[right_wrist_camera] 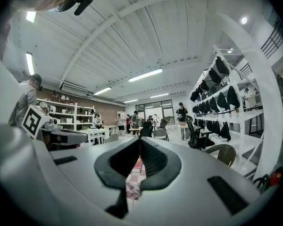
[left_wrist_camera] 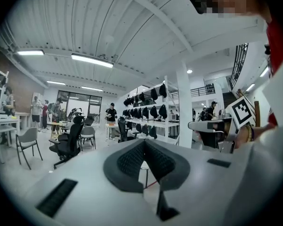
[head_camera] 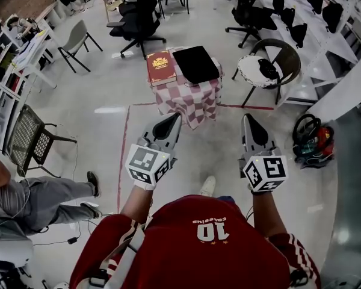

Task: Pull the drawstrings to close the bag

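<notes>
Bag, a flat black shape, lies on the right half of a small table draped in red-and-white checked cloth; no drawstrings can be made out at this size; a red book lies just beside it on the left half, its long edge along the table's left edge, while the bag's right corner reaches the right edge; the cloth hangs down over the near side.

Left gripper and right gripper are held level and side by side, well apart from each other and well short of the table; in the left gripper view the claw is pressed together with nothing between its pads; in the right gripper view the claw is likewise pressed together and empty, and the checked cloth shows below its tips.

Bare grey floor lies between the person's white shoe and the table; a red tape line runs near to far on the left of that strip; left of it stand a mesh chair and a seated person's legs; a round-backed chair stands just right of the table; a black office chair stands beyond it; a heap of gear lies on the floor at the right.
</notes>
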The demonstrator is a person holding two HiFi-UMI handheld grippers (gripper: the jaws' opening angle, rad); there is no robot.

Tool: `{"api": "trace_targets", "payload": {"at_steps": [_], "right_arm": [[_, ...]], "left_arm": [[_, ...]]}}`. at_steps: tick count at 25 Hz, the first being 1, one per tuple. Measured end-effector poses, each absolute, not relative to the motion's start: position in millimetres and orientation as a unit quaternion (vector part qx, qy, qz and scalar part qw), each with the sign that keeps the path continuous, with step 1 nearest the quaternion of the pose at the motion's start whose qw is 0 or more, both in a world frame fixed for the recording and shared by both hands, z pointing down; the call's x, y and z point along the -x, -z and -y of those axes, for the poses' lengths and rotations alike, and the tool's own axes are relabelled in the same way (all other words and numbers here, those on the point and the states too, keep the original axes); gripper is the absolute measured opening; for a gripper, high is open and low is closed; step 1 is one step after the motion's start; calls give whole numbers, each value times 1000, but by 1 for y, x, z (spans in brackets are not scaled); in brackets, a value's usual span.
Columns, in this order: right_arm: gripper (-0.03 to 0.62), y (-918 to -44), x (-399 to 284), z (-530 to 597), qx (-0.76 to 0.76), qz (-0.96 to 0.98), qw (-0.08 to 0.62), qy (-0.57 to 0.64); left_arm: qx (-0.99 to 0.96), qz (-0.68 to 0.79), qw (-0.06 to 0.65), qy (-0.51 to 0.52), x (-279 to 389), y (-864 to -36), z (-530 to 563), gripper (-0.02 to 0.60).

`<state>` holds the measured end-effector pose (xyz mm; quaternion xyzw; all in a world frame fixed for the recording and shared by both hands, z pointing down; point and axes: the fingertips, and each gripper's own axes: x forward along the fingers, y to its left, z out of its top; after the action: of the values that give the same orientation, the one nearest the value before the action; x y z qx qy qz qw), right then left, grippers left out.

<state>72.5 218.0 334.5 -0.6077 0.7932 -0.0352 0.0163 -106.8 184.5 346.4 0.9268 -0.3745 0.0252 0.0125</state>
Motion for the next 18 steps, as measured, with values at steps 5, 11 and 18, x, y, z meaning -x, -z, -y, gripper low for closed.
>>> {"api": "trace_targets", "payload": {"at_steps": [5,11,18], "right_arm": [[17,-342,-110,-177,607,-793,12,46],[17,-350,-145,-140,600,-797,25,64],[17,-356,-164,-110,583,-808,34,77]], "left_arm": [[-921,388,10,-37,84,-346,-144,0],[-911,408,6,-57,57,-350,-110,0],[-911,402,0,-94,24,-363,-89,0]]}}
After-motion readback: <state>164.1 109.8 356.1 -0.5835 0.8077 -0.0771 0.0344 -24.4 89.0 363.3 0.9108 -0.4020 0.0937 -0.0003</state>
